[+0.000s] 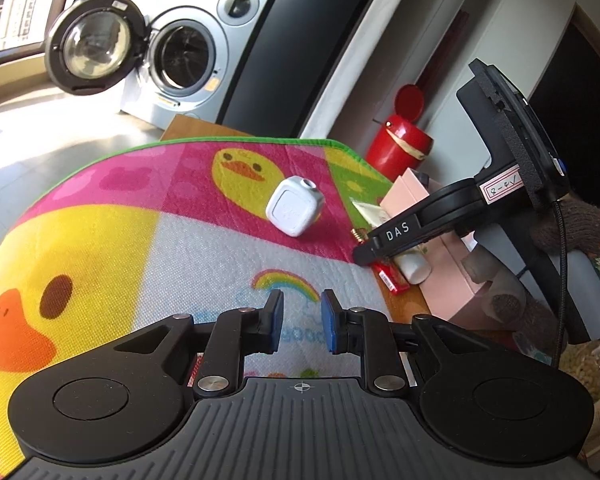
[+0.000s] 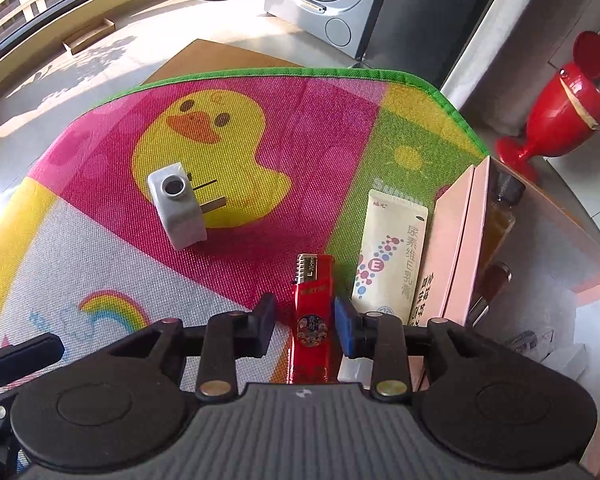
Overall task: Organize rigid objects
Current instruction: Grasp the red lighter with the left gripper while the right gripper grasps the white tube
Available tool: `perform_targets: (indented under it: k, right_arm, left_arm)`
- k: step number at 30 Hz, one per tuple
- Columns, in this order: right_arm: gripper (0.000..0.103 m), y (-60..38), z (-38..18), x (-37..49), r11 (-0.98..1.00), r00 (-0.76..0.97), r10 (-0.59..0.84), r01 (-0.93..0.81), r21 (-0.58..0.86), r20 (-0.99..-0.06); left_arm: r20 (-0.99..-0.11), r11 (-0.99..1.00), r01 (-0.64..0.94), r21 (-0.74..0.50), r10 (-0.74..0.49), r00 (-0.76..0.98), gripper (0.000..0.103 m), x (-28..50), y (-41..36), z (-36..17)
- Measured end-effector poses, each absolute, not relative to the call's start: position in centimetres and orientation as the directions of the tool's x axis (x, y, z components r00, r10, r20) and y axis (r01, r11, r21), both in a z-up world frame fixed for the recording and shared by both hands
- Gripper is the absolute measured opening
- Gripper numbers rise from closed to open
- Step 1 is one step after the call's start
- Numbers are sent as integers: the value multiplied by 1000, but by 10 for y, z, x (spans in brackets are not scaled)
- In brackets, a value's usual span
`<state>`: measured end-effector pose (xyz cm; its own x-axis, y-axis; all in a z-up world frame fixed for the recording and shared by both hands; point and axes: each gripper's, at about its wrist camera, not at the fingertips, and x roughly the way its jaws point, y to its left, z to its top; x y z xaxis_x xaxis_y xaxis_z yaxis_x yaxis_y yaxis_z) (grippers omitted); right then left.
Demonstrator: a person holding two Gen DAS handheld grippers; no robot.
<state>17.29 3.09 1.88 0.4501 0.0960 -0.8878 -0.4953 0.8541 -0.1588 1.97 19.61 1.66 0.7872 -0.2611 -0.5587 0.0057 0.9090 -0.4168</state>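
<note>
A white plug adapter (image 1: 295, 211) lies on the colourful duck mat (image 1: 120, 240); in the right wrist view the adapter (image 2: 178, 210) shows its metal prongs. A red lighter (image 2: 311, 320) lies on the mat between my right gripper's (image 2: 306, 320) open fingers, not gripped. A cream tube (image 2: 392, 256) lies beside it, against a pink box (image 2: 456, 248). My left gripper (image 1: 302, 318) is open and empty above the mat, short of the adapter. The right gripper (image 1: 420, 232) shows in the left wrist view over the lighter (image 1: 392, 278) and tube (image 1: 414, 266).
A red goblet-shaped bin (image 2: 556, 120) stands right of the mat. Amber bottles (image 2: 500, 220) stand behind the pink box. A washing machine (image 1: 188, 56) with open door stands beyond the table. A brown wooden table edge (image 2: 220, 56) shows past the mat.
</note>
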Motion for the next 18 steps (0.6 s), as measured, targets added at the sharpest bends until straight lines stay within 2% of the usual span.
perform_targets:
  k: [2,6,7,8,10,12,13,17,18]
  right_arm:
    - [30,27,19,171,864,425,119,-490,-117,-898]
    - [27,18,25,162,812,179,367,-540,221,-913]
    - [28,17,30,159,795,157,402,-549,259,-902]
    - [28,17,40,154,782,177,421,-567,258,-889]
    - [30,20,57,153,799,311,365,-588,124,-878]
    - [44,21,61,163,836,433,266,-549,-17,-861]
    - [47,22,58,175,856,476,206,-511,-78,-855]
    - [48,20,36,207,885,476,108,-446,-134,-873]
    - [45,23,31,209,881,489,77,-441,-171,-869]
  left_arm:
    - [-562,906,-11,-424,-253,788,23,19,201,14]
    - [-558,898,-21,-439,-254,790,23,17,206,12]
    - [-560,899,-22,-438,-253,789,23,17,206,12]
    - [-563,899,-24,-437,-252,787,23,17,206,12]
    - [-569,900,-23,-436,-256,781,23,18,203,12]
    - [-573,900,-14,-436,-265,775,23,19,200,11]
    - [-573,900,-5,-435,-273,773,23,19,197,12]
    - [-575,903,30,-428,-297,762,23,19,188,13]
    - [-575,905,33,-425,-298,762,23,19,188,13]
